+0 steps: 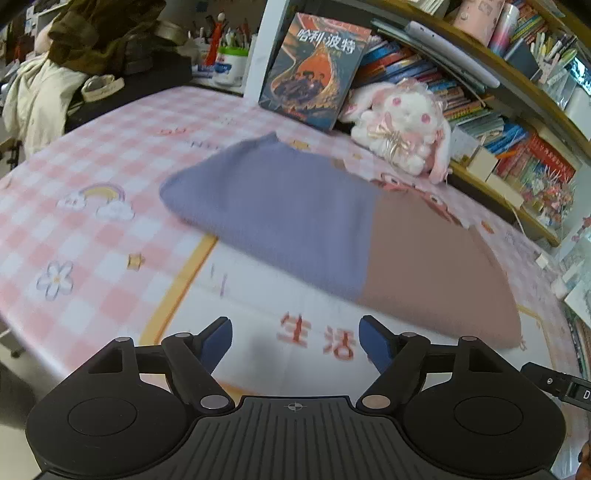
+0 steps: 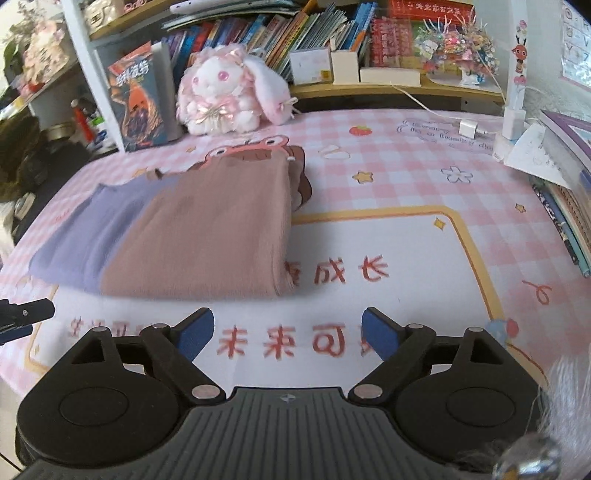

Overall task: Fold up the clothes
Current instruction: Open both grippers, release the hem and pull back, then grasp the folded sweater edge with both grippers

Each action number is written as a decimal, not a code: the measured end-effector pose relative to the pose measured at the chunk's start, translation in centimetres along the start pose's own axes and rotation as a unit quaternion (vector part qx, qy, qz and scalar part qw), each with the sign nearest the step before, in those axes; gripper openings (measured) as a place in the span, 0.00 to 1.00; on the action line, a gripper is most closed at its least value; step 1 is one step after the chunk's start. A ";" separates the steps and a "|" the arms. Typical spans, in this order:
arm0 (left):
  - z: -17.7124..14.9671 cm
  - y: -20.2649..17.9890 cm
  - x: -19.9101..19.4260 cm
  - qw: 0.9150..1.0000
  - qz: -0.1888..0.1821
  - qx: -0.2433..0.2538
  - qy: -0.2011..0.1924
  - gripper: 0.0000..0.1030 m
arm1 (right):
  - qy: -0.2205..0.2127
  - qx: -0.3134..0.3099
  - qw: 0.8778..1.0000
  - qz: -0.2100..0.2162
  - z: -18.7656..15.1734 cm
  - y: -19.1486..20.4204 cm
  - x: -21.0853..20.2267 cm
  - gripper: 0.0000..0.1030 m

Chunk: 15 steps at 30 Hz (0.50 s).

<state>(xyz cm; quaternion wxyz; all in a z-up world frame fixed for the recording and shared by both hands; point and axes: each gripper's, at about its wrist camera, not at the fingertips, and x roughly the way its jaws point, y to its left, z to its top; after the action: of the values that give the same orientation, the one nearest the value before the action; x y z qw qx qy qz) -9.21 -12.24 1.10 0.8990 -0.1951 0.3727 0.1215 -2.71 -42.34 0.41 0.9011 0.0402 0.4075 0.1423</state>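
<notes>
On the pink checked table (image 2: 406,177), folded garment (image 2: 207,229) lies flat w/ both grippers, left (image 1: 295,343) & right (image 2: 288,338), spread apart, empty; next, square up edges gently.

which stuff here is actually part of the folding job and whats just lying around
Part of the job:
- folded purple and pink garment
- left gripper, jaws open, empty
- right gripper, jaws open, empty

Just lying about:
- plush rabbit
- upright book
- white charger
- shelf books
</notes>
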 end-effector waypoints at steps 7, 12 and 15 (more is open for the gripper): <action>-1.7 -0.7 -0.9 1.000 0.009 0.015 0.021 0.76 | 0.020 -0.011 1.000 0.010 -1.2 -0.1 -0.3 0.84; -1.6 -0.9 -0.1 0.998 0.021 0.029 0.043 0.77 | 0.026 -0.033 0.999 0.011 -1.2 1.3 0.0 0.86; -1.5 -1.3 0.6 0.997 0.016 0.051 0.063 0.77 | 0.030 -0.040 0.999 -0.003 -0.9 2.2 0.5 0.86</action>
<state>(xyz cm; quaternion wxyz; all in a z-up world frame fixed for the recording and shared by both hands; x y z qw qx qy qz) -9.26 -14.04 0.05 0.8804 -0.1500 0.4377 0.1040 -3.54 -40.14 -0.11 0.8899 -0.0017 0.4284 0.1568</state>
